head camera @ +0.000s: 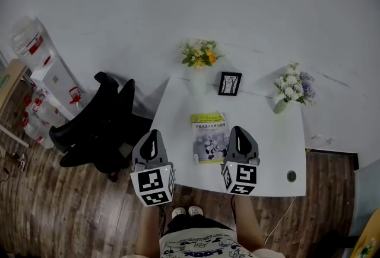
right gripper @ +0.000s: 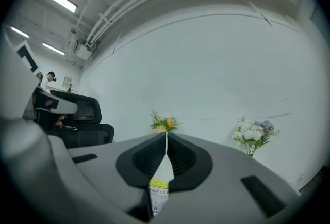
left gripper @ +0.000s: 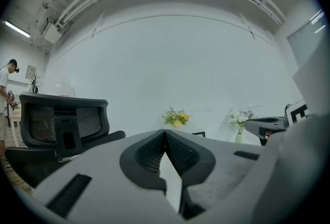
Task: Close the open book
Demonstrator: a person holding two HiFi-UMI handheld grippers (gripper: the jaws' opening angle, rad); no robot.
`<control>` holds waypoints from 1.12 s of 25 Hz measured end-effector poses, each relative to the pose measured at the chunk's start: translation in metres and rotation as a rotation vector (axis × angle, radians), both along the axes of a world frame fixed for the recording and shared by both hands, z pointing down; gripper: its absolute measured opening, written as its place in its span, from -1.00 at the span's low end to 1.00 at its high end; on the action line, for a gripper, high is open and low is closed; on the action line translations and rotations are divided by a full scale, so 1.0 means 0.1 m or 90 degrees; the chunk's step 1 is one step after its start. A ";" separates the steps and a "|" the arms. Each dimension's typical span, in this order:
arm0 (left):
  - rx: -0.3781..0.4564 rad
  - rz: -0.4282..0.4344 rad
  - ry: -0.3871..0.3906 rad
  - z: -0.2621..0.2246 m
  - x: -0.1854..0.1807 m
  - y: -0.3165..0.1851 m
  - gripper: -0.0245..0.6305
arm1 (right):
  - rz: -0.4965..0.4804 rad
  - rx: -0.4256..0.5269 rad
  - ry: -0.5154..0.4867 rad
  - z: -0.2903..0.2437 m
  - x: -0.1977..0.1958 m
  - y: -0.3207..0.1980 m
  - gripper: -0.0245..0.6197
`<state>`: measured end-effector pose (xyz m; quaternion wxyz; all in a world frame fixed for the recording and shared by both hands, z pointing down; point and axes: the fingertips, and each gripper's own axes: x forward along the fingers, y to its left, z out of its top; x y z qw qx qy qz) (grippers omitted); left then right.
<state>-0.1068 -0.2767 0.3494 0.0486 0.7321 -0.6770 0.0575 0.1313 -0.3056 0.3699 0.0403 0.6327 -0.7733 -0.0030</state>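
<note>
The book point(head camera: 209, 138) lies closed and flat on the white table point(head camera: 273, 150), cover up, with a yellow-green band along its far edge. My left gripper point(head camera: 155, 134) hovers over the table's near left corner, left of the book, jaws shut and empty point(left gripper: 165, 133). Over the book's right edge hangs my right gripper point(head camera: 239, 132), also shut with nothing in it point(right gripper: 166, 136). A sliver of the book point(right gripper: 159, 193) shows below its closed jaws in the right gripper view. Both grippers point roughly level toward the wall.
At the table's back stand a vase of yellow flowers point(head camera: 200, 59), a small black picture frame point(head camera: 230, 83) and a vase of white and purple flowers point(head camera: 292, 88). A black office chair point(head camera: 98, 126) sits left of the table, and a water dispenser point(head camera: 41, 63) stands farther left.
</note>
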 end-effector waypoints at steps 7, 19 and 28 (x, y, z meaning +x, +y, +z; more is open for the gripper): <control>0.004 -0.002 -0.002 -0.02 -0.01 0.01 -0.85 | -0.010 0.002 -0.017 -0.07 -0.01 0.00 -0.82; 0.003 -0.003 -0.001 -0.02 -0.03 0.05 -0.85 | -0.012 0.004 -0.020 -0.09 -0.05 0.06 -0.82; 0.004 0.000 0.001 -0.02 -0.01 0.05 -0.85 | -0.009 0.007 -0.012 -0.11 -0.04 0.08 -0.82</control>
